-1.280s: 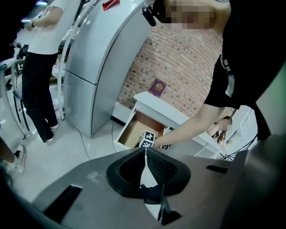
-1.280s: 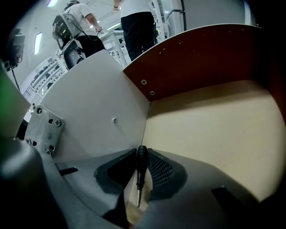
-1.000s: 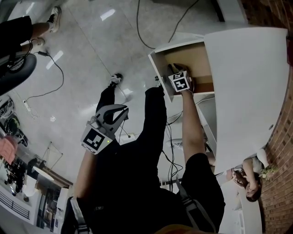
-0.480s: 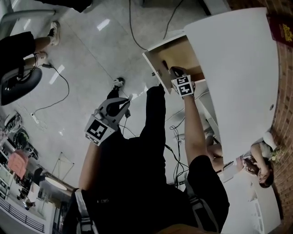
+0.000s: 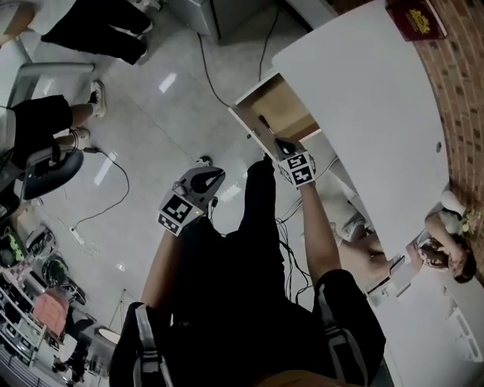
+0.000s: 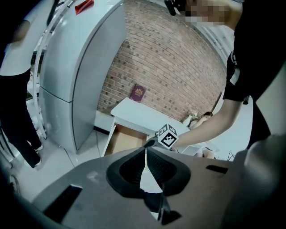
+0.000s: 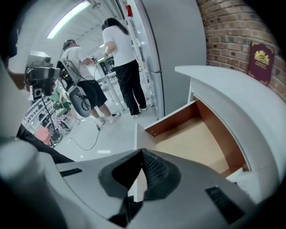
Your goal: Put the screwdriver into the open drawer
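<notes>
Right gripper (image 7: 142, 154) is hanging just above the front of the open white-fronted drawer w/ tan wood floor (image 7: 192, 138), tilting down at it. Its ribbed black jaws are meeting tip to tip, w/ nothing btwn them. In head view the right gripper (image 5: 280, 142) is sitting over the drawer (image 5: 287, 102) at its front edge. A thin dark rod, prob the screwdriver (image 5: 264, 123), is lying on the drawer floor nr the front panel, apart from the jaws. It's too small to be sure, and right gripper view isn't showing it.

Left gripper (image 6: 145, 151) is hovering well back from the drawer and pointing toward it, jaws pressing together at the tips, empty. It's hanging out over the pale glossy floor (image 5: 151, 113), off the drawer's front.

White desk top (image 5: 363, 113) is covering the drawer's rear. A maroon booklet (image 5: 414, 19) is lying on it at the end far from the drawer, by the brick wall (image 7: 232, 27). A person in white top and black trousers (image 7: 120, 62) is standing well beyond the drawer's front
</notes>
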The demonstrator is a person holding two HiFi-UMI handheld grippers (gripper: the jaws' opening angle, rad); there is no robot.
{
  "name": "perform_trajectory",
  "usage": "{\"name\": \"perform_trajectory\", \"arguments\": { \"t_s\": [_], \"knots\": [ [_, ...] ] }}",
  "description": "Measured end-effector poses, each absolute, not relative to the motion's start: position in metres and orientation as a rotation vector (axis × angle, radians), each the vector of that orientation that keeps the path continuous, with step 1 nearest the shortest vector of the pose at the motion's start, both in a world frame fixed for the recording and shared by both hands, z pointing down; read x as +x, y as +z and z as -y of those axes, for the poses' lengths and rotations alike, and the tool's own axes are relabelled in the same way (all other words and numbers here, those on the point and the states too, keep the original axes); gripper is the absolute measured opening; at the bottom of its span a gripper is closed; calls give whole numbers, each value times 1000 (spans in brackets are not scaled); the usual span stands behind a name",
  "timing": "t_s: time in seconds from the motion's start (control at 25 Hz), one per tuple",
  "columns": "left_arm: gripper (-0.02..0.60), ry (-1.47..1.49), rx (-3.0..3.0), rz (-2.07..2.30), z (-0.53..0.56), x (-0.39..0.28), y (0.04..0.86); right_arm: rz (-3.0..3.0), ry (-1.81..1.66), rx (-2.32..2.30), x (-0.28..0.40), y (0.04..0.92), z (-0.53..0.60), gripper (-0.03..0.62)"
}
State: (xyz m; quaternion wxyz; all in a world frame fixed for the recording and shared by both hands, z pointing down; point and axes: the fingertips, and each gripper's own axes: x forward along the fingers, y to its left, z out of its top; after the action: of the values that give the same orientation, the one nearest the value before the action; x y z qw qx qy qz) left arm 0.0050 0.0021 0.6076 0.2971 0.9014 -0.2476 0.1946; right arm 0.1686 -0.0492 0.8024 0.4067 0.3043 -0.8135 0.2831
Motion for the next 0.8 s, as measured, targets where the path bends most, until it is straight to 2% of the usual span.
{"name": "perform_trajectory", "arguments": {
  "t_s": [0.44, 0.8],
  "knots": [
    [23, 495, 2505, 507, 4, 27, 567, 2121, 674, 952, 172, 696, 3, 57],
    [23, 493, 2608, 383, 3, 41, 537, 2178, 701, 1292, 185, 612, -27, 57]
  ]
}}
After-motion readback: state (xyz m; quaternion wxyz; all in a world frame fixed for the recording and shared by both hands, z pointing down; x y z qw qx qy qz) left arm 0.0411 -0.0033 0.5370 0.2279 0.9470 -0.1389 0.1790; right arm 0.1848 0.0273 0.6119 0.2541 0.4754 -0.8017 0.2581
